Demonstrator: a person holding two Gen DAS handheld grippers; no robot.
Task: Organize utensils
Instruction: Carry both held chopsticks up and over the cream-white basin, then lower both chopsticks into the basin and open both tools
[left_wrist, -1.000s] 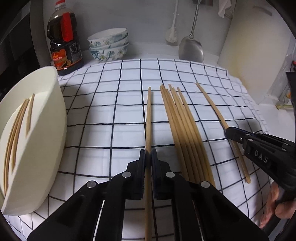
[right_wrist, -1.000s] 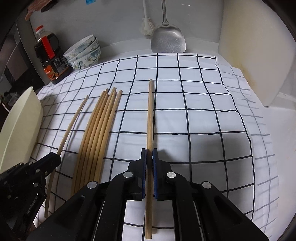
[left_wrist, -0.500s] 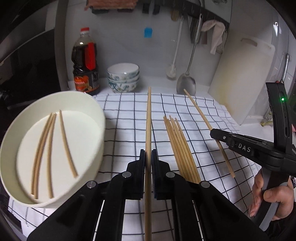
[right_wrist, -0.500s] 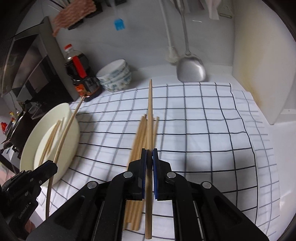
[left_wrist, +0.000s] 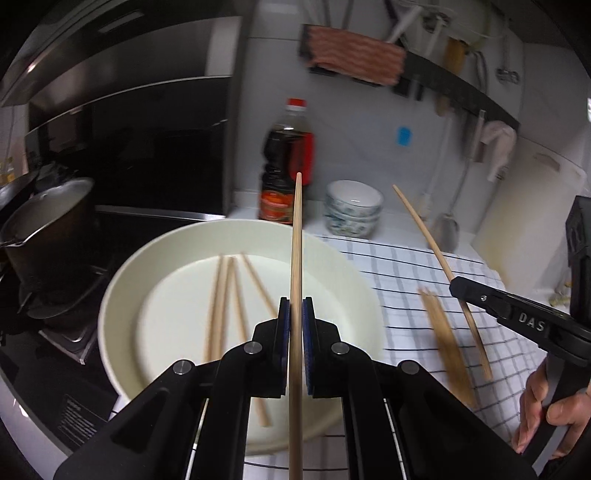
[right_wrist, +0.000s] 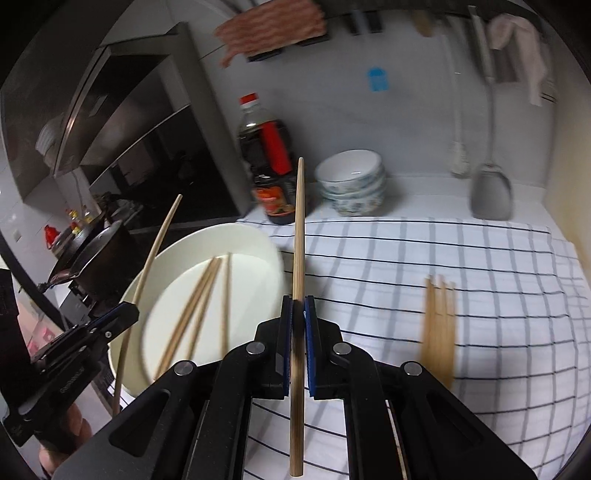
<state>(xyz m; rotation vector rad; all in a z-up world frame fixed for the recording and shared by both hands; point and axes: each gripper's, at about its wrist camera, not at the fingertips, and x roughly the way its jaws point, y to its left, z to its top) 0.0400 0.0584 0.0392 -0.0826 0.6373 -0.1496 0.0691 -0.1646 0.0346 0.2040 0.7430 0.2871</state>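
My left gripper is shut on a wooden chopstick and holds it above the white bowl, which holds three chopsticks. My right gripper is shut on another chopstick, lifted just right of the bowl. Each gripper shows in the other's view, the right one and the left one, each with its chopstick. A bundle of several chopsticks lies on the checked cloth.
A soy sauce bottle and stacked bowls stand at the back. A metal spatula hangs by the wall. A cutting board leans at right. A pot sits on the stove at left.
Both grippers have lifted their chopsticks off the cloth and swung left toward the white bowl. The bowl now lies right under the left gripper.
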